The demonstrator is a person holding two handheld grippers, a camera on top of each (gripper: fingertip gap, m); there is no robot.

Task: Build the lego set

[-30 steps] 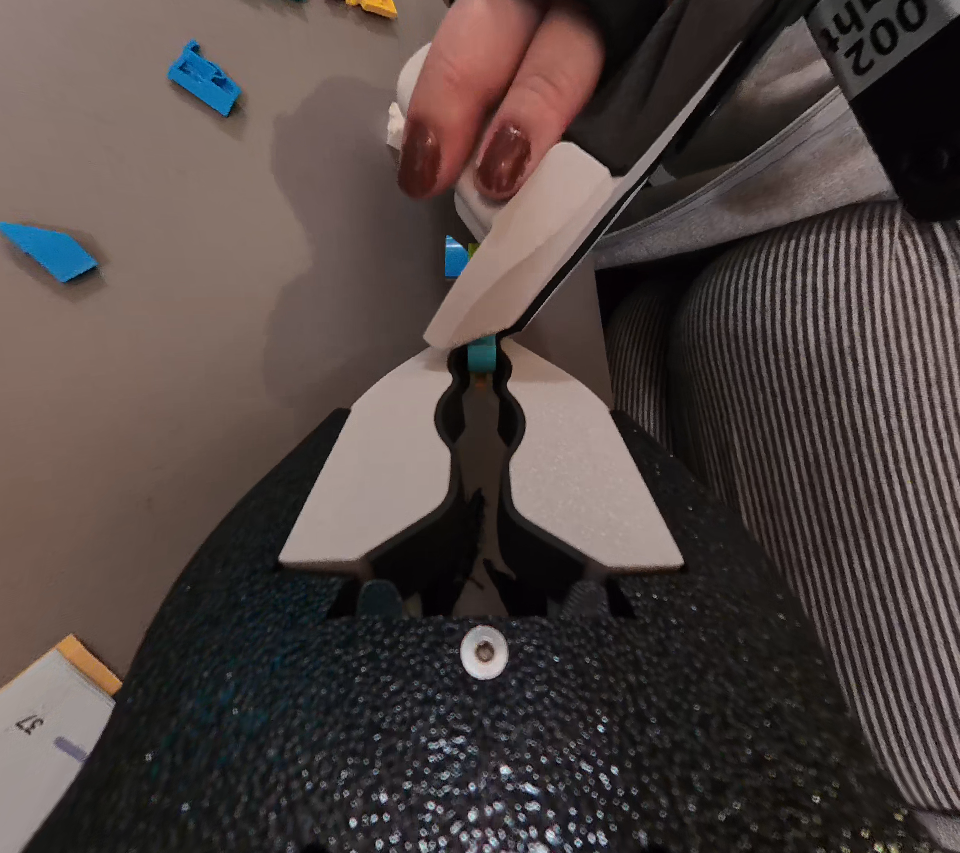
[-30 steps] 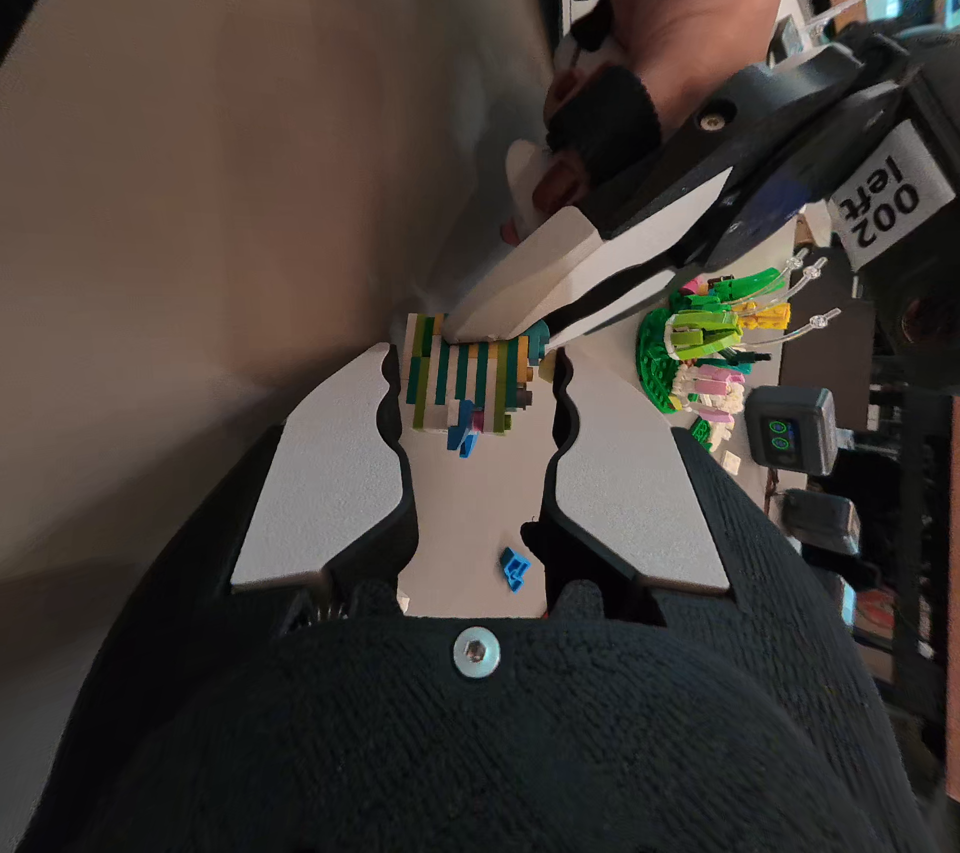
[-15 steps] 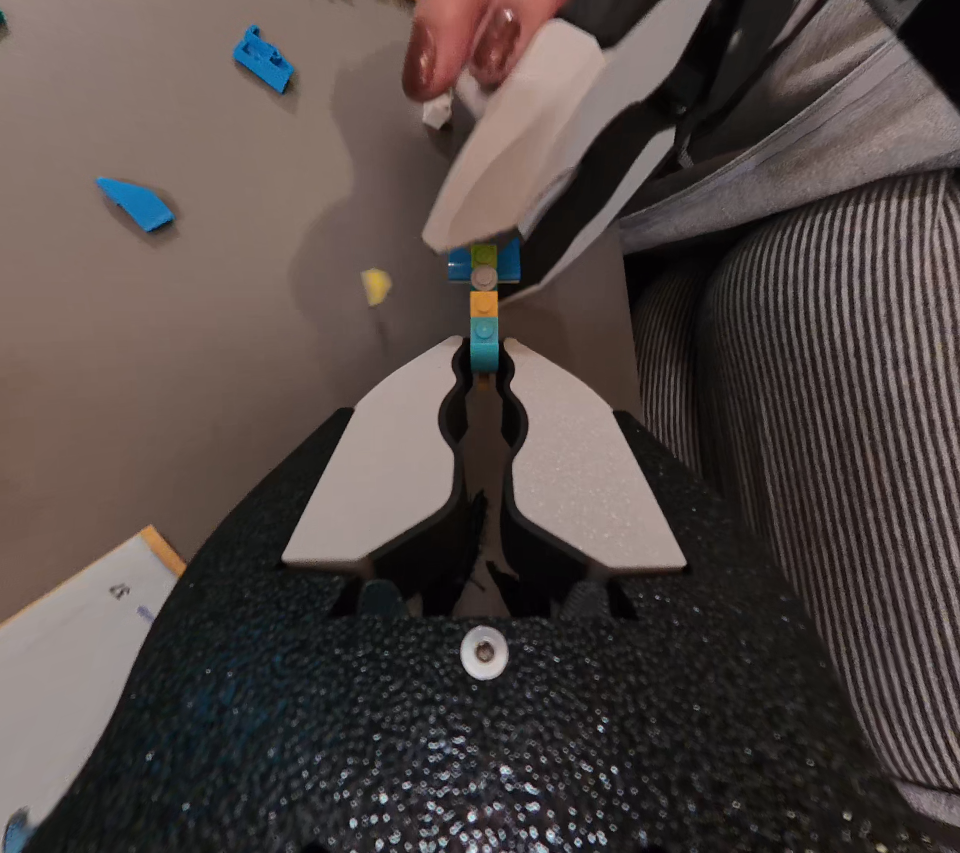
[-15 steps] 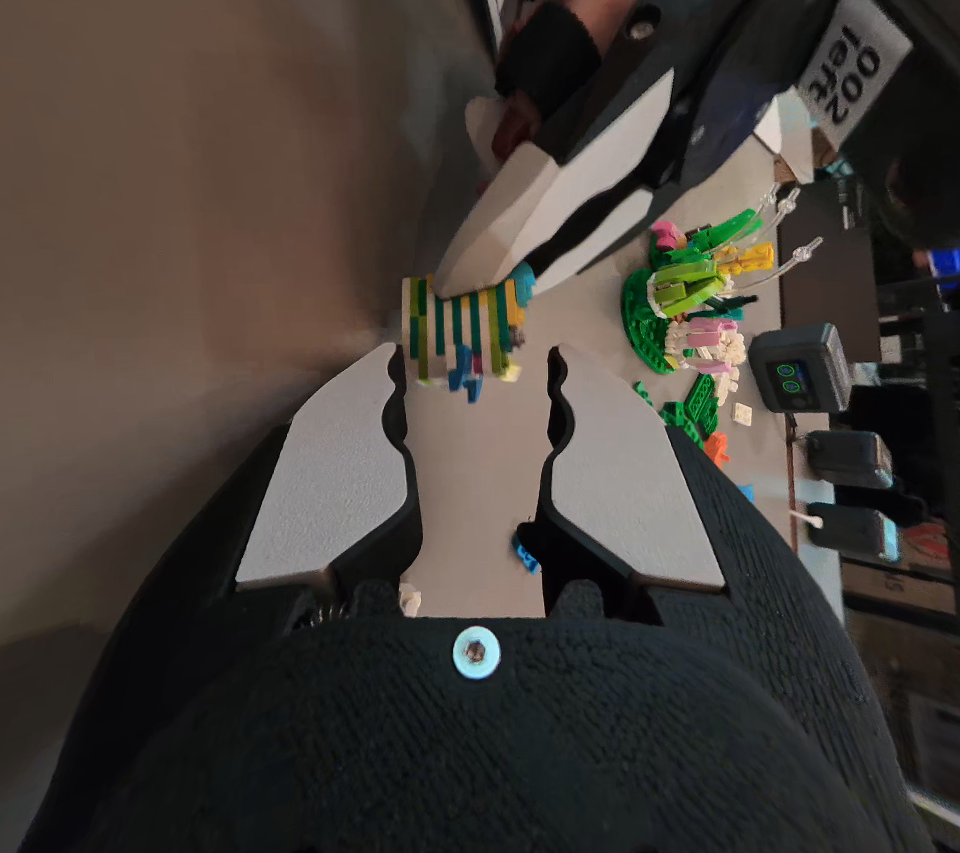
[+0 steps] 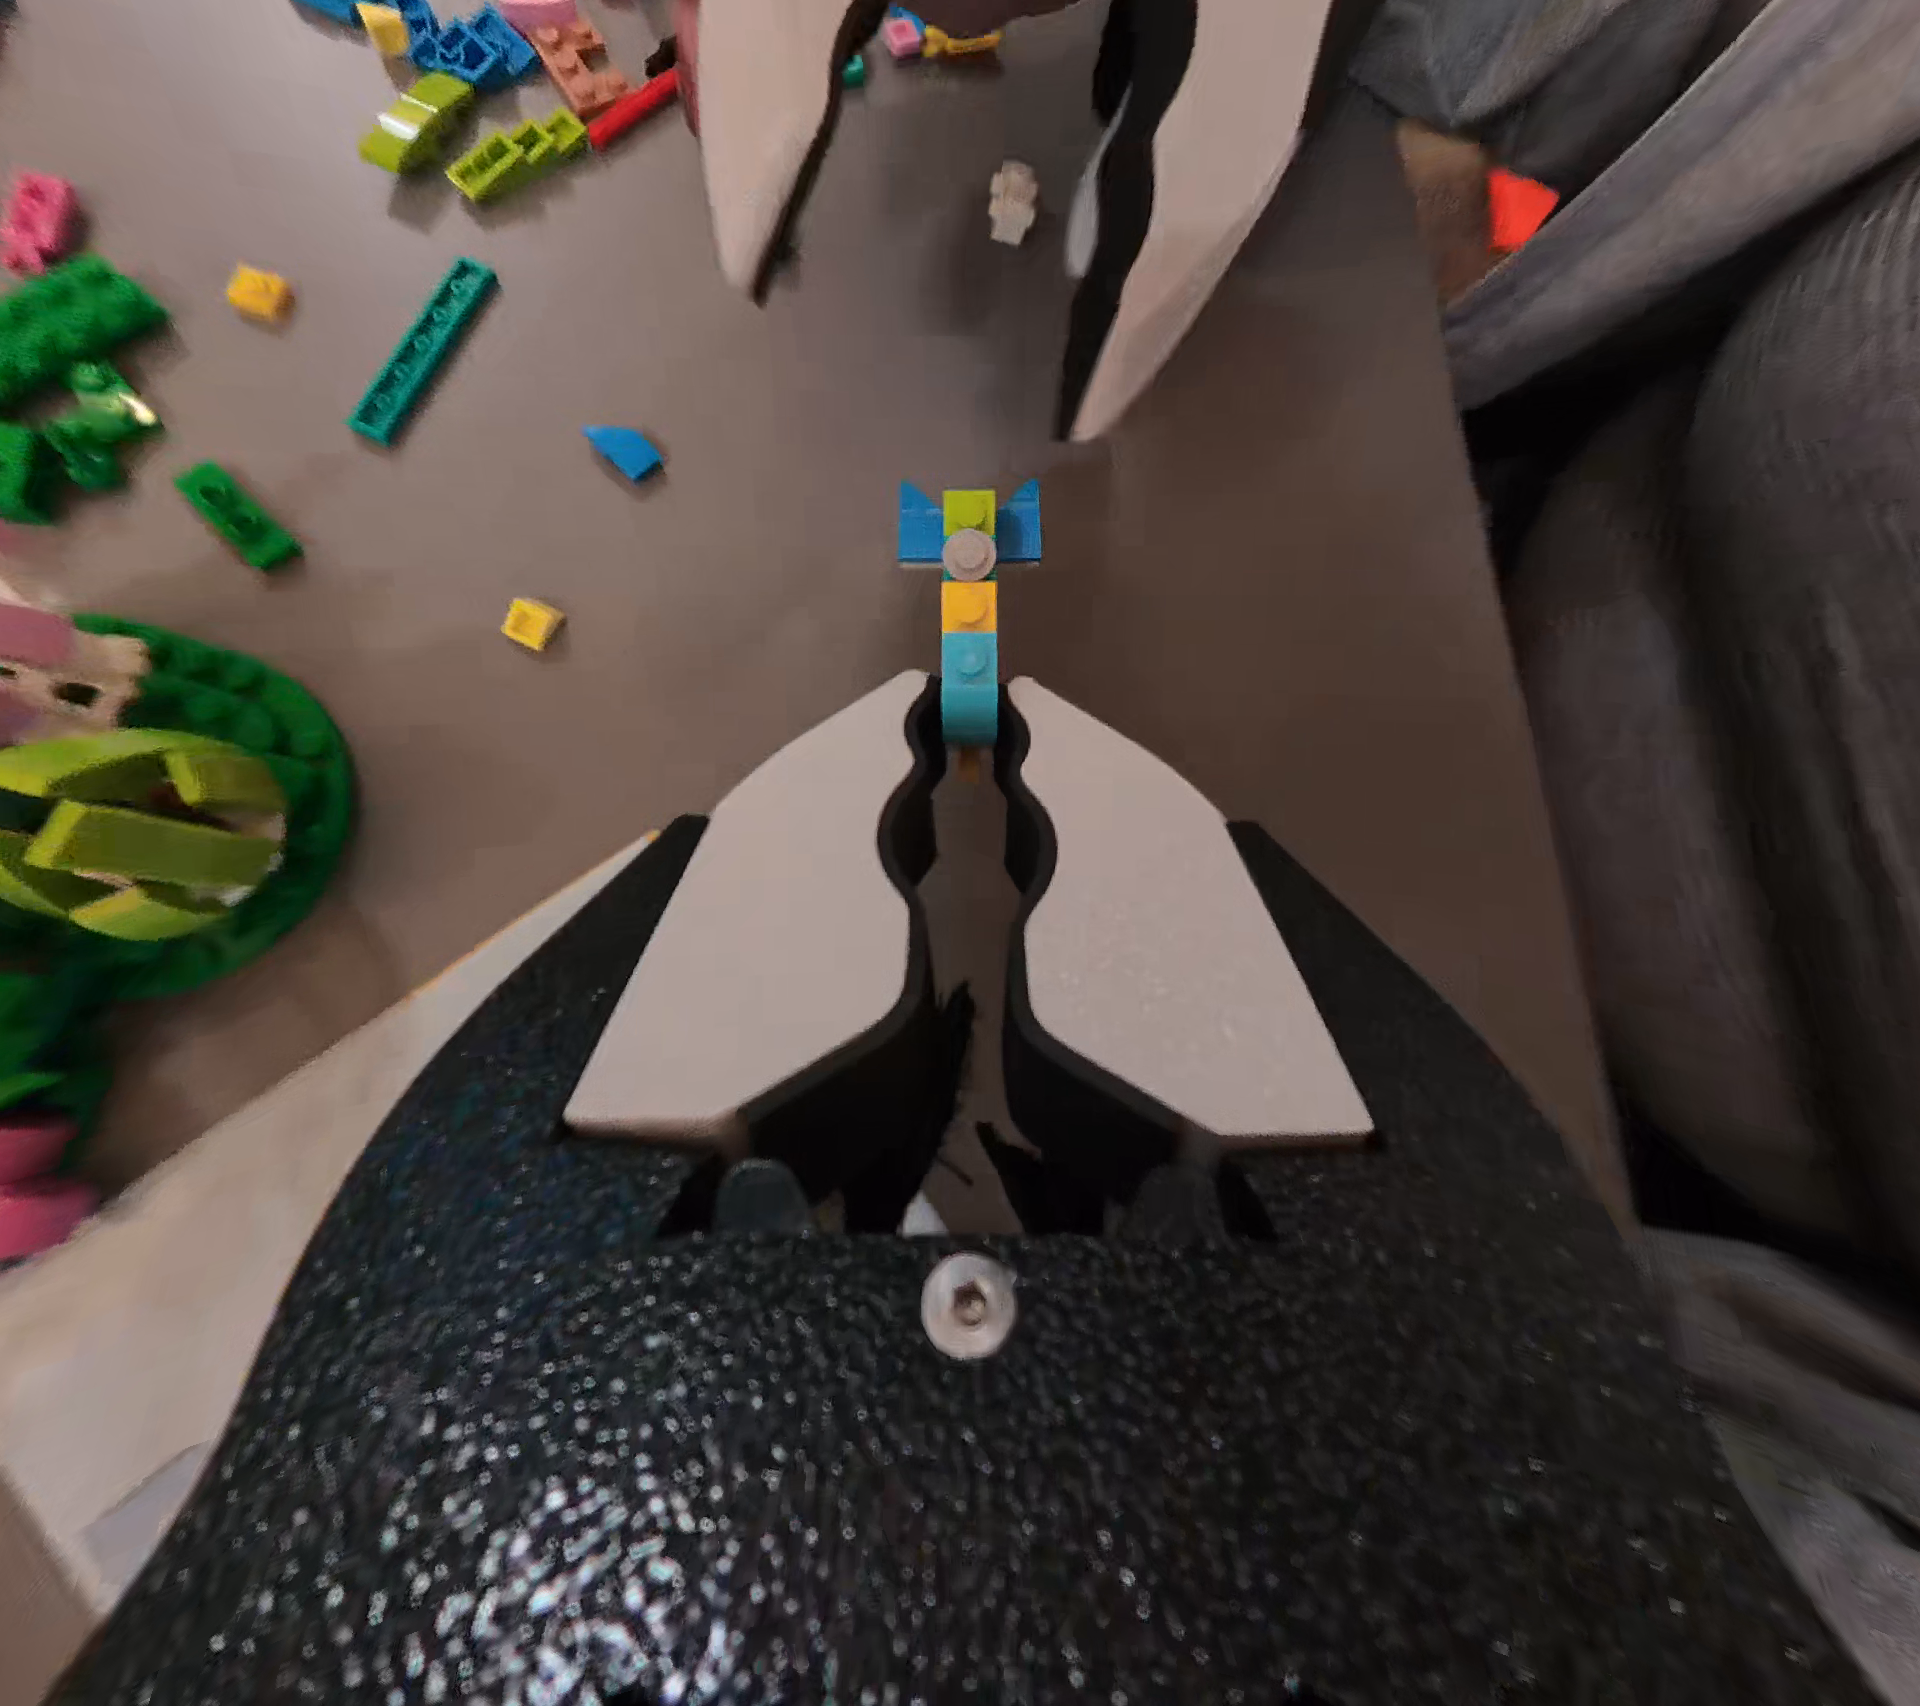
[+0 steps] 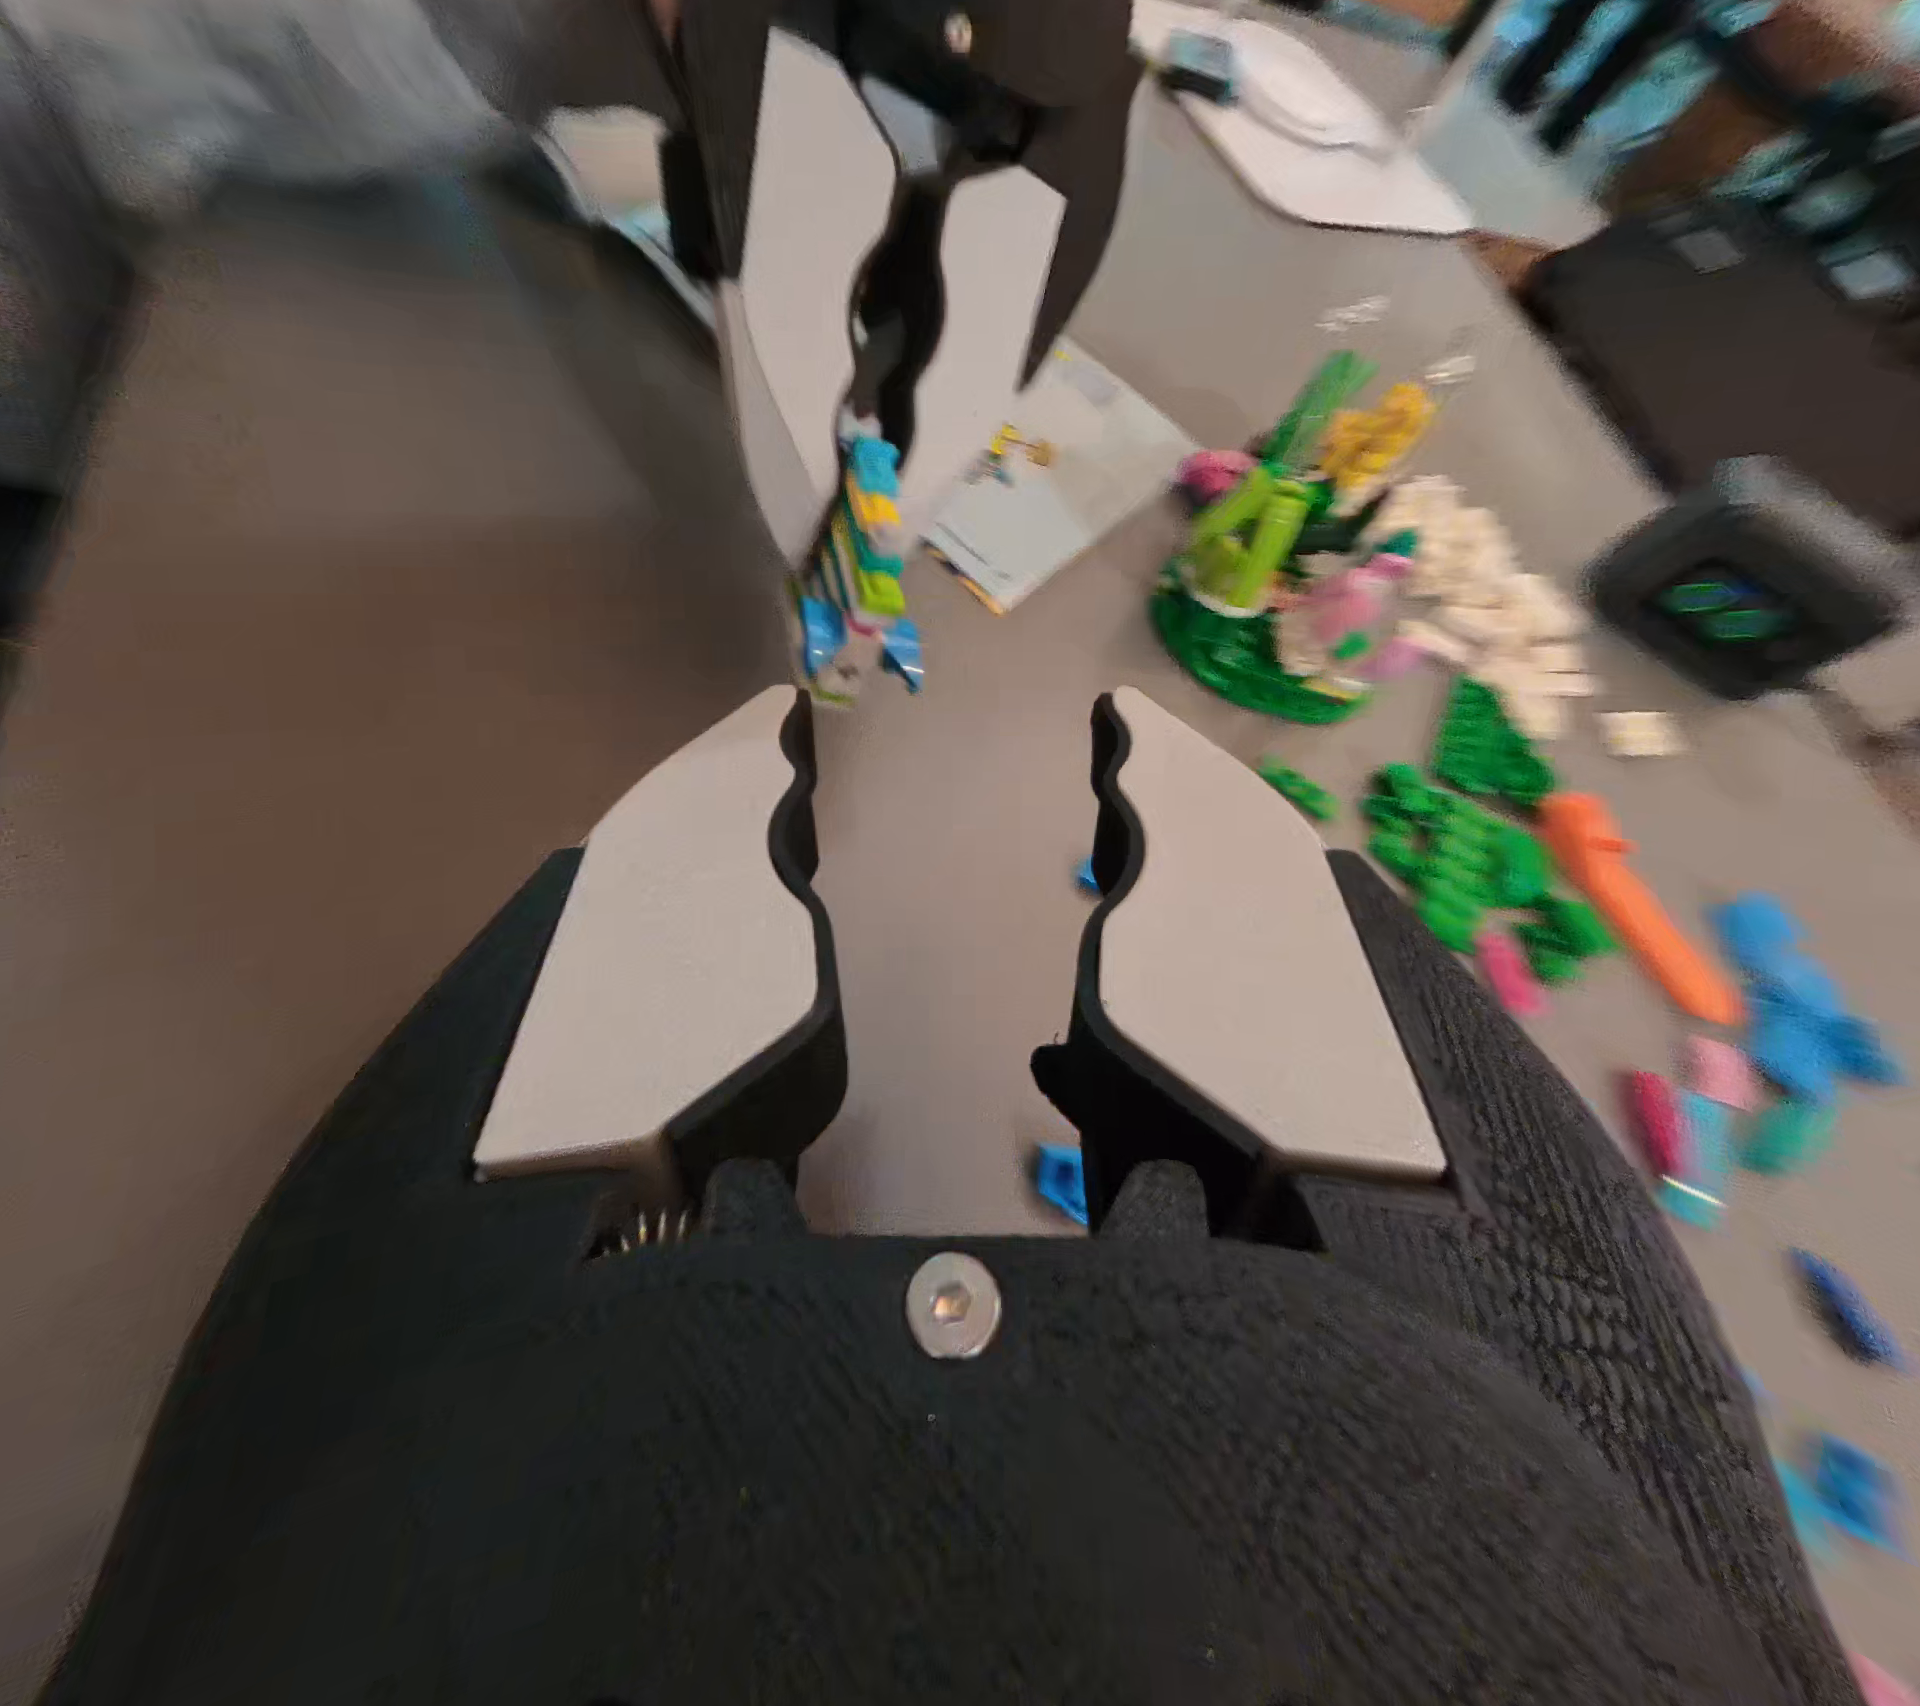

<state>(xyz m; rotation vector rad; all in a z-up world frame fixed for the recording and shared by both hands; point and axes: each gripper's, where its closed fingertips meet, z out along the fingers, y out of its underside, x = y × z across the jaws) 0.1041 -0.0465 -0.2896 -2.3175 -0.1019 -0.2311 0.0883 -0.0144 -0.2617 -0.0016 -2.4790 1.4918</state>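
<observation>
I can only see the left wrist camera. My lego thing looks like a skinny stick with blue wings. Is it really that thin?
Observer: No. Side-on in the right wrist view, the small build is a wide stack of coloured layers, hanging from the left gripper.
Operator: Is there an orange piece anywhere?
Observer: Yes, a long orange piece lies beside the loose green pieces.
Operator: What's past the flower model?
Observer: A black box with green lights.

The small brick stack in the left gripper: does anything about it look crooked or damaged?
Nothing stands out. The left gripper is shut on the small brick stack, which looks straight in the left wrist view. The right gripper is open and empty. Loose bricks lie scattered on the table.
</observation>
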